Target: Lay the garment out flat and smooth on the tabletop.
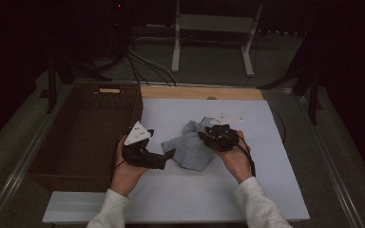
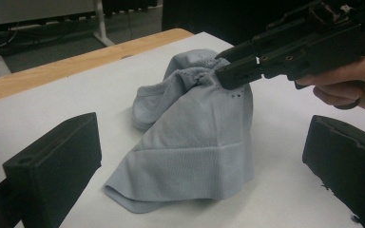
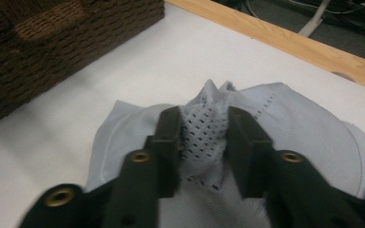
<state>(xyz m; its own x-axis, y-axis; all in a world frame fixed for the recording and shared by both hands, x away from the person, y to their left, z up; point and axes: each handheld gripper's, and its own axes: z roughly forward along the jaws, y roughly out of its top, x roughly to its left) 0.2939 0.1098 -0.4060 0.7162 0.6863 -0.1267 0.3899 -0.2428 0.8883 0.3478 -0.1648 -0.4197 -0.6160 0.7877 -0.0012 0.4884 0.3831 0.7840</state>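
Note:
A light blue-grey cloth [image 1: 190,151], part of it perforated mesh, lies bunched in the middle of the white table [image 1: 271,161]. My right gripper [image 1: 203,135] reaches it from the right and is shut on a raised fold at its top; the right gripper view shows the pads pressing the mesh fold [image 3: 203,128] between them. In the left gripper view that gripper [image 2: 225,66] holds the cloth [image 2: 195,142] up like a tent. My left gripper [image 1: 165,159] rests at the cloth's left edge, its jaws wide open with nothing clamped; the cloth lies just ahead of them.
A dark brown wicker basket [image 1: 90,123] stands on the left side of the table, close to the left hand. A wooden strip [image 1: 199,92] runs along the far edge. Cables and white stand legs [image 1: 176,47] lie on the floor beyond.

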